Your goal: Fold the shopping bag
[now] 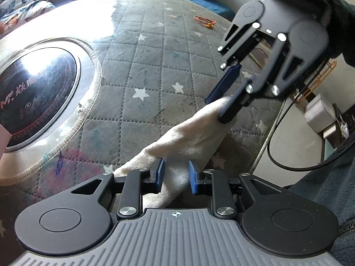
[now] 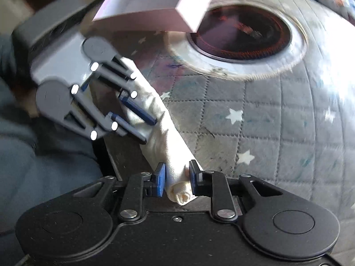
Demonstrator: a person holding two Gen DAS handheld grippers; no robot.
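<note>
The cream cloth shopping bag (image 1: 188, 137) is rolled into a long narrow bundle and hangs just above the quilted table cover, stretched between both grippers. In the left wrist view my left gripper (image 1: 176, 173) has its blue pads closed around one end of the roll. The right gripper (image 1: 218, 108) pinches the far end up and to the right. In the right wrist view the right gripper (image 2: 176, 177) clamps the coiled end of the bag (image 2: 164, 133). The left gripper (image 2: 148, 132) holds the roll further up at the left.
A grey quilted cover with white stars (image 1: 155, 66) lies over the table. A round black cooktop (image 1: 37, 93) is set into it at the left. Orange scissors (image 1: 205, 22) lie at the back. A pale box (image 2: 155, 4) hangs over the near edge. The table edge and a black cable (image 1: 288, 133) are at the right.
</note>
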